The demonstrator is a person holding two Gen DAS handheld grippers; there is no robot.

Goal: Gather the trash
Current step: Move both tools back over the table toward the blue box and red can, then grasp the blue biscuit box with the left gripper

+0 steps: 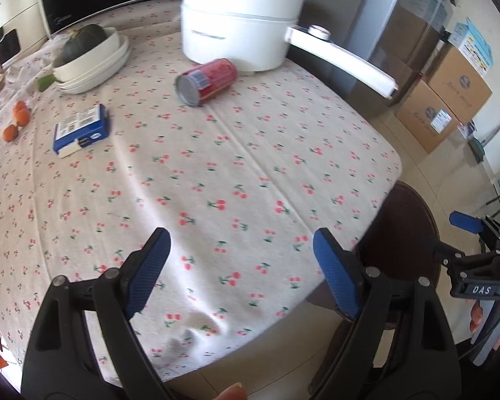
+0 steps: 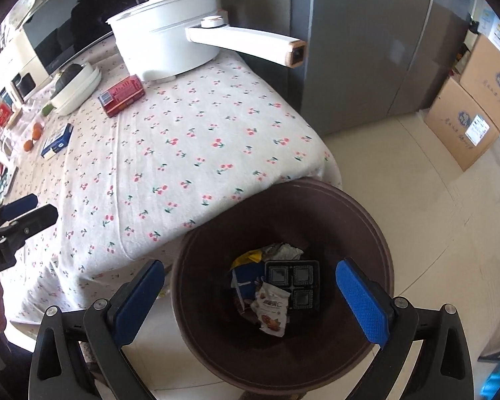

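A red can (image 1: pixel 206 80) lies on its side on the cherry-print tablecloth (image 1: pixel 216 166), just in front of the white pot; it also shows in the right wrist view (image 2: pixel 121 95). A blue and white box (image 1: pixel 80 130) lies at the left, also in the right wrist view (image 2: pixel 56 140). My left gripper (image 1: pixel 241 266) is open and empty above the near part of the table. My right gripper (image 2: pixel 250 295) is open and empty above a dark brown bin (image 2: pixel 283 360) that holds wrappers (image 2: pixel 271 308) and a black tray (image 2: pixel 293 286). The right gripper also shows at the right edge of the left wrist view (image 1: pixel 476 243).
A white pot (image 1: pixel 240 23) with a long handle (image 1: pixel 343 60) stands at the back of the table. A white dish with a dark squash (image 1: pixel 90 56) and small oranges (image 1: pixel 16 120) sit at the left. Cardboard boxes (image 2: pixel 476 106) and a grey fridge (image 2: pixel 366 50) stand to the right on the floor.
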